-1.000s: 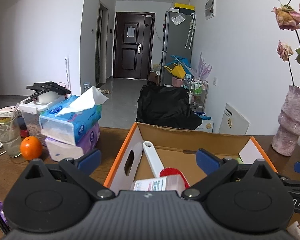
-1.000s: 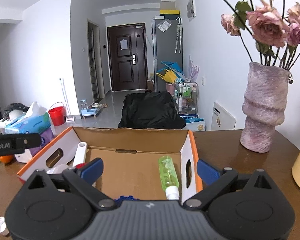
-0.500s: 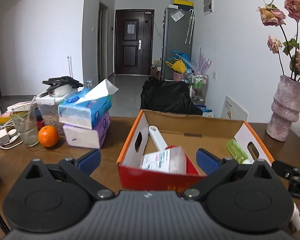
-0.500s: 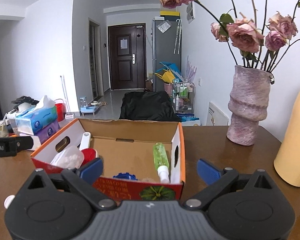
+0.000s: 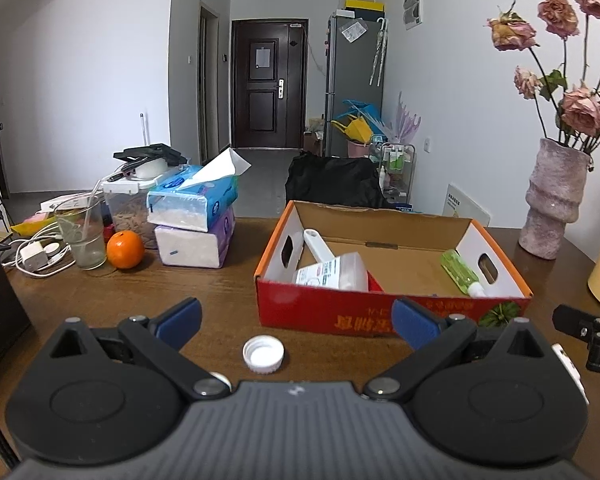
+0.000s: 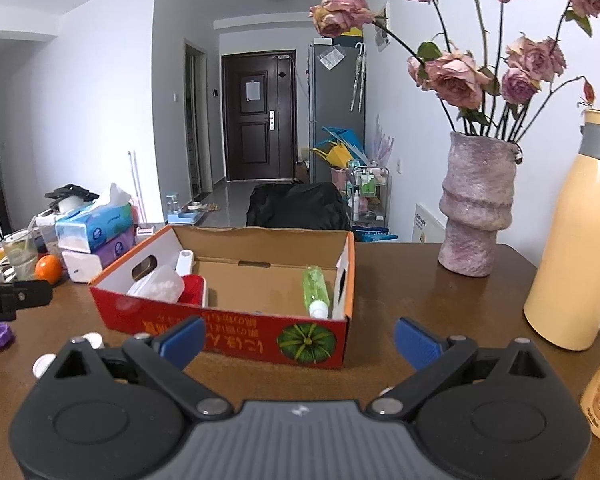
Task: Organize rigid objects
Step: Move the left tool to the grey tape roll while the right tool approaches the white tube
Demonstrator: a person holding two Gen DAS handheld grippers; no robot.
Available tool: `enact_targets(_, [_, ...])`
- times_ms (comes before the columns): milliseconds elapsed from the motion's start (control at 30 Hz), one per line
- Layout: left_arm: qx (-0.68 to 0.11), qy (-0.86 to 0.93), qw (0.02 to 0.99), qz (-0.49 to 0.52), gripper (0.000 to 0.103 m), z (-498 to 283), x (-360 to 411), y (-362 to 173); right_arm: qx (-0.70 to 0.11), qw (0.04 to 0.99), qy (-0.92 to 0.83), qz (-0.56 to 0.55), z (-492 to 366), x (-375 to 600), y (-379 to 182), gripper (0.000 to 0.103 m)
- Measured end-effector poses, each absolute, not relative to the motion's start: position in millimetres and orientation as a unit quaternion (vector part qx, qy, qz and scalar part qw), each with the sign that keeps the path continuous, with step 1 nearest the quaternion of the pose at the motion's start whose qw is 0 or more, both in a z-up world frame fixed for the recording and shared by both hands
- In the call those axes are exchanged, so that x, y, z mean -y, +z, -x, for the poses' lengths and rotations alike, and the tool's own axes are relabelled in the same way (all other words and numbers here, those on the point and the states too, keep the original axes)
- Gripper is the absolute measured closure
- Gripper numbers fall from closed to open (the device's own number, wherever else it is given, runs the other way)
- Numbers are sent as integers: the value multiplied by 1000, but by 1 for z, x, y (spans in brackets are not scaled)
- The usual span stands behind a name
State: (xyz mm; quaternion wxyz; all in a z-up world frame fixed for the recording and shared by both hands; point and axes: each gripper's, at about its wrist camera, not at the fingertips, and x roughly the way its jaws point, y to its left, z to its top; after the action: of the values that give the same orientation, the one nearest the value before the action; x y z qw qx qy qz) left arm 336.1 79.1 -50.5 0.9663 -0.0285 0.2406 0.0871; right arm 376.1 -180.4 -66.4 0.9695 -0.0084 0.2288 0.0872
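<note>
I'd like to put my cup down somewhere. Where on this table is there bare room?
Bare wood lies between the cardboard box and the pink vase, and between the box and the tissue packs. It is crowded at the far left around the glass, orange and cables, and loose bottle caps dot the near edge.

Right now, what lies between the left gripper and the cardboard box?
In the left wrist view, one white bottle cap lies open side up on the bare wooden table, between the open left gripper and the cardboard box; nothing else.
</note>
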Motion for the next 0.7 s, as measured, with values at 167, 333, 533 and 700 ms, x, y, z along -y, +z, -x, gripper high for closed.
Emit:
enact_targets(167, [-247, 87, 965, 29, 0, -315, -78, -53, -231, 969, 83, 14, -356, 191, -69, 2])
enact_targets(333, [-254, 86, 963, 31, 0, -297, -73, -57, -234, 969, 78, 17, -337, 201, -72, 2])
enact_targets(533, [-261, 84, 961, 32, 0, -278, -70, -61, -238, 968, 70, 24, -319, 211, -77, 2])
enact_targets(700, [-273, 86, 958, 31, 0, -267, -69, -71, -243, 968, 62, 30, -307, 220, -83, 2])
